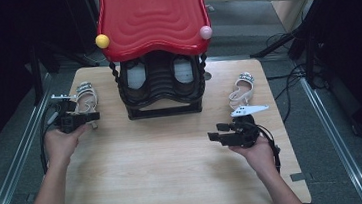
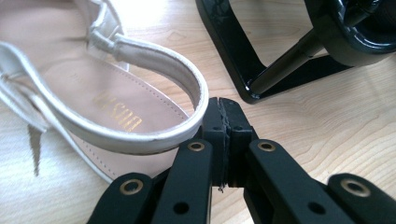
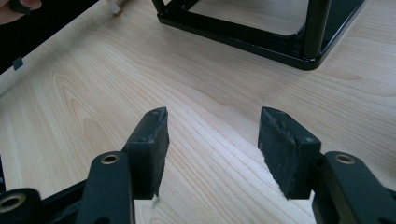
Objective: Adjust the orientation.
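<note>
Two white strappy sandals lie on the wooden table (image 1: 176, 178). The left sandal (image 1: 84, 97) is by the left edge, the right sandal (image 1: 242, 88) by the right edge. My left gripper (image 1: 91, 116) sits at the left sandal's heel end. In the left gripper view its jaws (image 2: 224, 109) are shut, pad against pad, right beside the heel strap of the sandal (image 2: 116, 93); nothing shows between them. My right gripper (image 1: 214, 132) points left over bare wood in front of the right sandal. Its jaws (image 3: 212, 126) stand open and empty.
A black shoe rack (image 1: 161, 86) with a wavy red top (image 1: 153, 16) stands at the back centre, a yellow ball (image 1: 102, 40) and a pink ball (image 1: 206, 32) at its corners. Its base frame (image 2: 233, 60) (image 3: 261, 42) is close ahead of both grippers.
</note>
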### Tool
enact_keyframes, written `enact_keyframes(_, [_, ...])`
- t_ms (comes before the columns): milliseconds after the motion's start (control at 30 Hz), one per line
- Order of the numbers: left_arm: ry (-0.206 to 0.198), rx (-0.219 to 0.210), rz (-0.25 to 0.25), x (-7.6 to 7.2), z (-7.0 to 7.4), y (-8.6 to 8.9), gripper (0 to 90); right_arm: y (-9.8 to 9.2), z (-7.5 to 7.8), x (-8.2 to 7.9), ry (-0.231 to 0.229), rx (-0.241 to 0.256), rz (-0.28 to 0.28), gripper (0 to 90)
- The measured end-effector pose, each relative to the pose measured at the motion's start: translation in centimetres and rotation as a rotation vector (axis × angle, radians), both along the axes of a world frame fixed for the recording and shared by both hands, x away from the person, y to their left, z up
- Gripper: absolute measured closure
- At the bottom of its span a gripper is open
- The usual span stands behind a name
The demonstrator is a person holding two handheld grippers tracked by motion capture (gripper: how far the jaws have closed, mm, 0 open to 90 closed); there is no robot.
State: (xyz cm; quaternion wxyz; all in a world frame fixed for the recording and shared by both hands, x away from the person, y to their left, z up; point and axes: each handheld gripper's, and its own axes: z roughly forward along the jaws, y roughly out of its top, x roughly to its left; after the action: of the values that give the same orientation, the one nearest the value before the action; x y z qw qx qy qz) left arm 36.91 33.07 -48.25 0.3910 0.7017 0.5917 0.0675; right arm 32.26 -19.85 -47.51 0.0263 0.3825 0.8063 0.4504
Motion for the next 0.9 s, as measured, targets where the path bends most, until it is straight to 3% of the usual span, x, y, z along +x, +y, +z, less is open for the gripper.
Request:
enact_keyframes(133, [0.004, 0.019, 0.008, -0.6, 0.1, 0.7, 89.7, 0.2, 0.0, 0.1, 0.000, -0.002, 0.006, 44.4])
enact_keyframes(267, [0.015, -0.002, 0.023, -0.9, 0.1, 1.5, 88.8, 0.3, 0.0, 0.2, 0.000, -0.005, 0.010, 44.4])
enact_keyframes(533, [-0.028, -0.058, 0.003, -1.0, 1.0, 1.6, 68.6, 0.3, 0.0, 0.2, 0.001, -0.006, 0.006, 44.5])
enact_keyframes(667, [-0.040, -0.062, 0.014, -1.0, 1.8, 1.4, 62.7, 0.2, -0.1, 0.2, 0.010, -0.009, 0.000, 44.5])
enact_keyframes(767, [-0.041, -0.040, 0.028, -1.0, 2.4, 1.3, 59.2, 0.1, -0.1, 0.1, 0.008, -0.007, -0.002, 44.5])
enact_keyframes(833, [-0.041, -0.075, 0.020, -0.8, 2.8, 1.6, 58.0, 0.0, -0.1, 0.1, 0.005, -0.009, -0.003, 44.5])
enact_keyframes(900, [-0.059, -0.076, 0.034, -0.7, 3.2, 1.8, 57.1, 0.0, -0.1, 0.1, 0.010, -0.009, -0.009, 44.5])
